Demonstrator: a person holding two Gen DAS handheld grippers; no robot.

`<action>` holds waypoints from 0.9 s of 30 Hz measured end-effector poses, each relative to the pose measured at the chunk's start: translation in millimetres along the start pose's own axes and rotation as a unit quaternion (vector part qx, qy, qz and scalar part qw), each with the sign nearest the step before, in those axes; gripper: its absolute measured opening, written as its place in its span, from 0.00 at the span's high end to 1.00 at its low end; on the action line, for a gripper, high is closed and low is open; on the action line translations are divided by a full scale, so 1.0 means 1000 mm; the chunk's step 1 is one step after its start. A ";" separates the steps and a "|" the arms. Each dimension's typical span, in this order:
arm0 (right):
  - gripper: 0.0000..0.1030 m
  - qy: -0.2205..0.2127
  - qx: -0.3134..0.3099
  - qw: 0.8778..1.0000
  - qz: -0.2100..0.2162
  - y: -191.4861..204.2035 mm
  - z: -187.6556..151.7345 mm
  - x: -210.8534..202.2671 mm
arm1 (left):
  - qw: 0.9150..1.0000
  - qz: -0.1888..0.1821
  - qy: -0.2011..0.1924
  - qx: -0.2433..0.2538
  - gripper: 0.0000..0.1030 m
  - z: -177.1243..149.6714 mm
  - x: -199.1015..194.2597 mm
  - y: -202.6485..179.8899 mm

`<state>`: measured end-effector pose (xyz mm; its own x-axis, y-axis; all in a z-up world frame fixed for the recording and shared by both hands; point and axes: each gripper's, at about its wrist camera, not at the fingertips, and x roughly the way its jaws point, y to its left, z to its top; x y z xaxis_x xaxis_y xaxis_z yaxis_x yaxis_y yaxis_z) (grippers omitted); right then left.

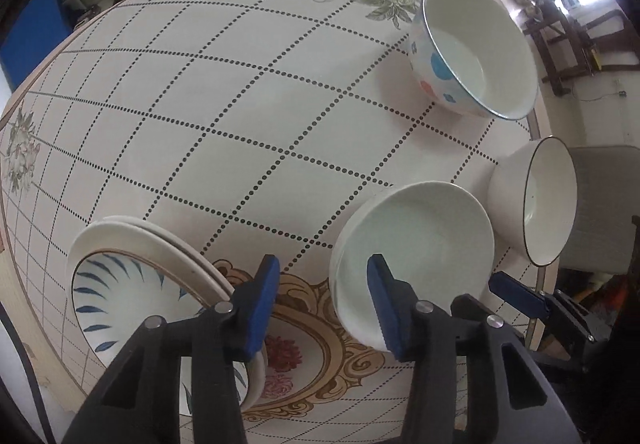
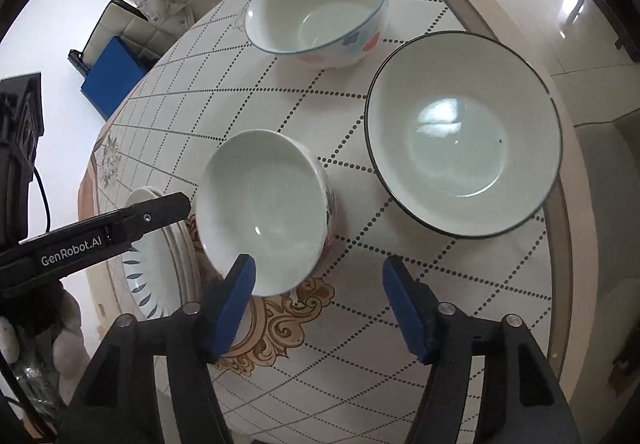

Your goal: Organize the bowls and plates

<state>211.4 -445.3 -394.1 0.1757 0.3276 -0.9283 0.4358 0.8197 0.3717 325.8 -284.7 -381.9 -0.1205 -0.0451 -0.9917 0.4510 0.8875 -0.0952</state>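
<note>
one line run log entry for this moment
left gripper: open, empty | right gripper: open, empty | plain white bowl: on table, ungrasped | stacked white plates: untouched

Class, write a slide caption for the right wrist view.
Three empty bowls on a tiled round table, stacked plates at left.

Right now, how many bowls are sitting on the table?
3: a plain white bowl nearest the grippers, a dark-rimmed bowl to its right near the table edge, and a blue-and-pink patterned bowl farthest away. Separate plates are stacked at the left.
</note>
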 end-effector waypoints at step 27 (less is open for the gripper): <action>0.91 0.032 -0.044 0.998 -0.044 0.034 0.017 0.030 | 0.999 0.013 0.030 0.021 0.87 -0.035 0.001 -0.005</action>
<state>245.9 -415.8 -409.2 0.0810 0.2792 -0.9568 0.3681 0.8837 0.2891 292.6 -273.1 -379.9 -0.1608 0.0069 -0.9870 0.4912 0.8679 -0.0740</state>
